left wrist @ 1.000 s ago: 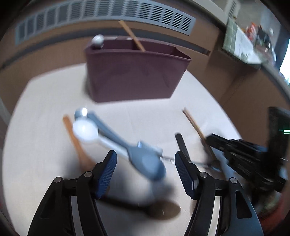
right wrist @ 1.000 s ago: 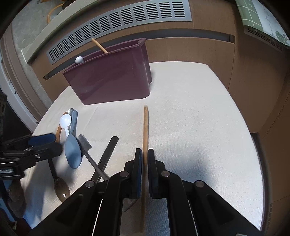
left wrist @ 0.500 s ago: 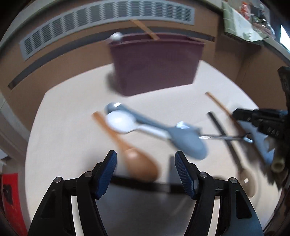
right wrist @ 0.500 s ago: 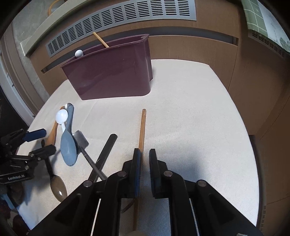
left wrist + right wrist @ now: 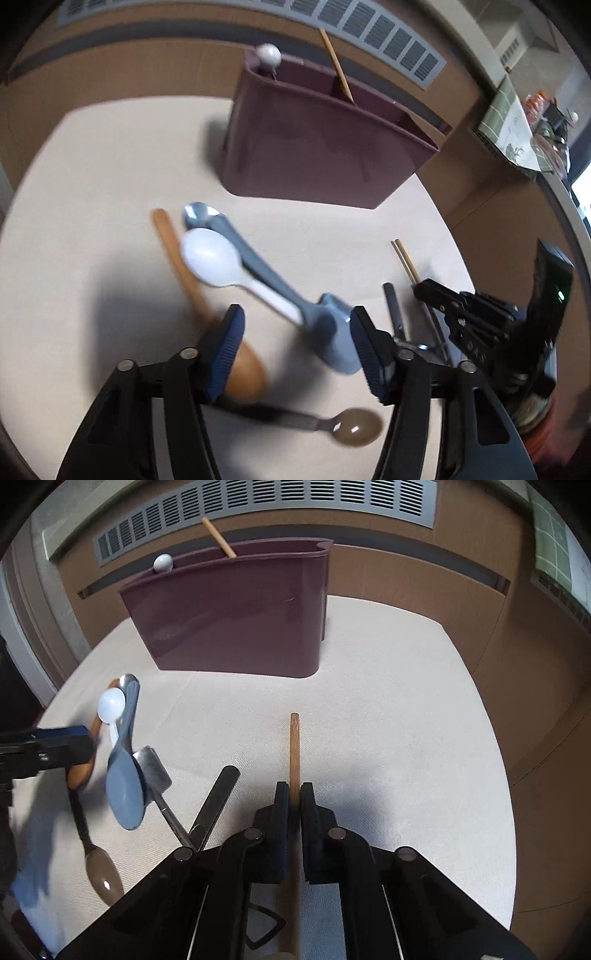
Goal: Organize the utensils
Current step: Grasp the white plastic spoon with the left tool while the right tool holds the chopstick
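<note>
My left gripper (image 5: 295,339) is open and empty above a heap of utensils: a white plastic spoon (image 5: 210,256), a grey-blue spoon (image 5: 332,343), a wooden spoon (image 5: 240,373) and a brown spoon (image 5: 354,432). My right gripper (image 5: 291,805) is shut on a wooden stick handle (image 5: 294,749) that lies along the table. It also shows in the left wrist view (image 5: 428,291). A maroon utensil bin (image 5: 236,616) stands at the back, holding a white spoon (image 5: 162,562) and a wooden stick (image 5: 218,537).
A black handle (image 5: 216,805) and a metal spatula (image 5: 153,771) lie between the heap and the stick. The beige table (image 5: 406,720) ends at a brown wall on the right. A vent grille (image 5: 295,498) runs behind the bin.
My left gripper has swung over the utensil heap and stayed open. My right gripper has stayed shut on the wooden stick and moved forward along it.
</note>
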`<state>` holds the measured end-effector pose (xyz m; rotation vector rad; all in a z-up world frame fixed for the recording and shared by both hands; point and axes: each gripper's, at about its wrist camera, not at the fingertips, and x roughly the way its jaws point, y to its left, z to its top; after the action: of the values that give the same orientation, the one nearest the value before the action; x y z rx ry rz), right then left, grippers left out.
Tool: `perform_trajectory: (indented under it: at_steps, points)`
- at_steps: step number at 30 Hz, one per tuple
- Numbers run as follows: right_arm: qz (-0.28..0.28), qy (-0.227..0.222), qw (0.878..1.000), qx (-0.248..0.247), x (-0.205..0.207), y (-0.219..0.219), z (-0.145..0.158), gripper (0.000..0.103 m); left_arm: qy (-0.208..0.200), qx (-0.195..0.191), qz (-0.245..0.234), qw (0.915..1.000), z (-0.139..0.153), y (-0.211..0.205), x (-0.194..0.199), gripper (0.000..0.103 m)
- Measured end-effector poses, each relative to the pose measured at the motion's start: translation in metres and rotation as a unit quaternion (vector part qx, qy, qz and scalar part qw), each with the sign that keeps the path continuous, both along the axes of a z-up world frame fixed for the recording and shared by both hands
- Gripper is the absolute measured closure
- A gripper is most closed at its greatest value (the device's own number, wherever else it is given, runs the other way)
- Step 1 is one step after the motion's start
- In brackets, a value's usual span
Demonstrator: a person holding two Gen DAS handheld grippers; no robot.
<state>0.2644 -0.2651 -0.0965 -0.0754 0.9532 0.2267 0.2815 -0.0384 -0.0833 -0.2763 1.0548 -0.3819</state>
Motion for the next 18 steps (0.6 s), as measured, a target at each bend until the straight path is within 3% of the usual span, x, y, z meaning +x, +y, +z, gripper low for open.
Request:
perform_trajectory:
  at_steps: [9, 12, 18]
  points:
    - [-0.037, -0.039, 0.999, 0.007, -0.010, -0.025, 0.010, 0.098, 0.004, 0.043, -0.036, 0.9984, -0.009, -0.054, 0.030, 0.049]
    - [-0.037, -0.040, 0.998, 0.009, -0.009, -0.023, 0.011, 0.098, -0.019, 0.088, -0.040, 0.9952, -0.009, -0.066, 0.033, 0.060]
    - [-0.037, -0.037, 0.998, 0.016, -0.005, -0.018, 0.010, 0.098, -0.044, 0.123, -0.077, 0.9884, -0.006, -0.063, 0.019, 0.067]
